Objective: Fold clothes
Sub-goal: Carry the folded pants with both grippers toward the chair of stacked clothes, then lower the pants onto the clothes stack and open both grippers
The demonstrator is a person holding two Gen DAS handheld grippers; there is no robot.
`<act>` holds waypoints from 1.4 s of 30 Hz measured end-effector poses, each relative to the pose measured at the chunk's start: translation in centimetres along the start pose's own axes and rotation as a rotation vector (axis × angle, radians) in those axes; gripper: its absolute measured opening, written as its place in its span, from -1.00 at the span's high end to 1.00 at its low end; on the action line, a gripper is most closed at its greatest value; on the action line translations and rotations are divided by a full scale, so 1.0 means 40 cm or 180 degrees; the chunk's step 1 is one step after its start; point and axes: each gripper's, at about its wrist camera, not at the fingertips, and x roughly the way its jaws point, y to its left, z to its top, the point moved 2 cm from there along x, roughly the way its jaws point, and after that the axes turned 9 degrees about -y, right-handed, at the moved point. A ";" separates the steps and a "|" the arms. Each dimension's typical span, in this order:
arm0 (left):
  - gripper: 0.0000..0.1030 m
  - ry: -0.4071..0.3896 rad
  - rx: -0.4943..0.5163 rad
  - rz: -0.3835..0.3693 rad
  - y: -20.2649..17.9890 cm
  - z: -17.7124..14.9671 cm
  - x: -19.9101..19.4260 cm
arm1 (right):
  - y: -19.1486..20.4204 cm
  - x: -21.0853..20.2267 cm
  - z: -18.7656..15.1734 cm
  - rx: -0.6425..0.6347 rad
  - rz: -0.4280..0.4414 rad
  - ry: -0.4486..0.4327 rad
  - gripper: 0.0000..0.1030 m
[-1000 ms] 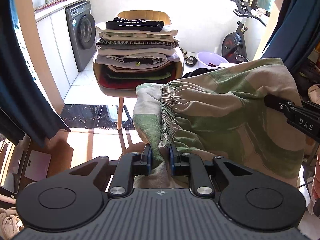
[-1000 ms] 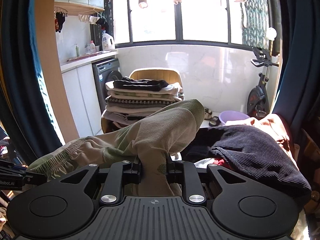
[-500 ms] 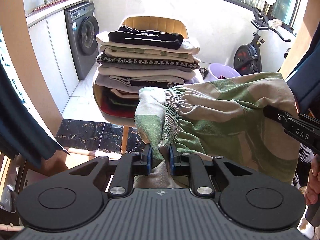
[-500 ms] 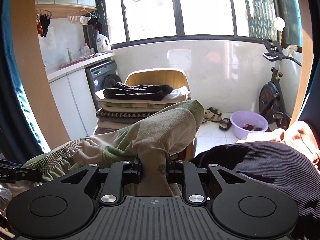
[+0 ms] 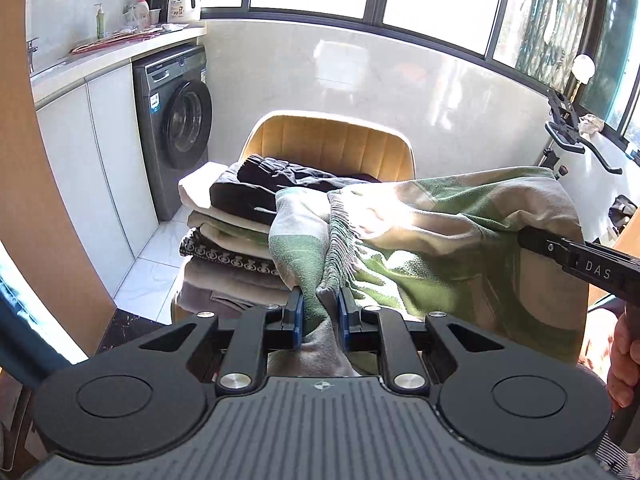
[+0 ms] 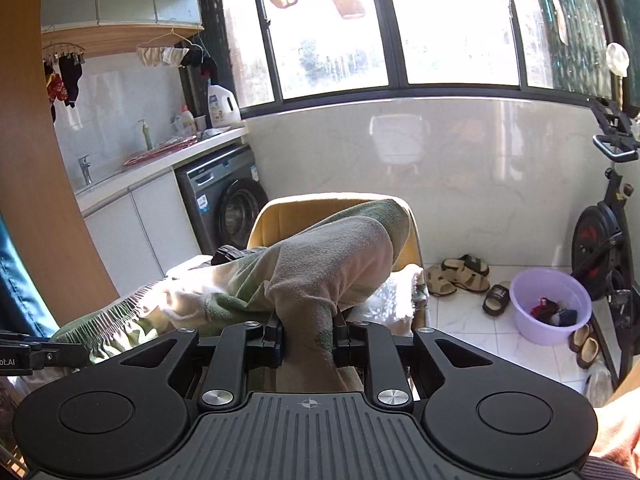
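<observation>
Sunlit laundry balcony: both claws, left (image 5: 319, 317) and right (image 6: 308, 336), clamp folded green garment (image 5: 460, 240) near chair's (image 5: 332, 144) finished stack (image 5: 236, 240); placing remains.

"DAS" in pale letters on right gripper (image 5: 520, 236) arm, left wrist view. "ot.AI" fragment on left gripper (image 6: 82, 354) arm, right wrist view.
</observation>
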 end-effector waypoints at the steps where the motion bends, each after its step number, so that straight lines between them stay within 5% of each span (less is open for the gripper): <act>1: 0.66 -0.0037 0.0005 -0.0008 0.010 0.026 0.028 | -0.001 0.038 0.019 -0.0006 0.0001 -0.0006 0.66; 15: 0.66 -0.0064 0.0197 -0.0443 0.171 0.366 0.548 | -0.041 0.738 0.245 -0.0063 -0.0431 0.0219 0.65; 22: 0.66 0.0350 0.0129 -0.0403 0.239 0.371 0.812 | -0.073 1.091 0.172 -0.0062 -0.0625 0.0601 0.59; 25: 0.66 0.0800 0.0044 -0.0261 0.283 0.292 0.932 | -0.111 1.193 0.061 0.0047 -0.0909 0.1016 0.13; 28: 0.63 0.0941 -0.0042 -0.0263 0.326 0.236 0.967 | -0.154 1.173 -0.030 0.0252 -0.1081 0.1273 0.01; 34: 0.62 0.1014 -0.0081 -0.0418 0.341 0.245 0.970 | -0.226 0.939 -0.088 0.1414 -0.0826 0.1081 -0.03; 37: 0.63 0.1063 -0.0075 -0.0435 0.335 0.263 0.987 | -0.213 0.880 -0.094 0.1644 -0.0734 0.1005 0.09; 42: 0.64 0.1092 -0.0029 -0.0455 0.329 0.291 0.989 | -0.186 0.898 -0.085 0.1382 -0.0871 0.0982 0.89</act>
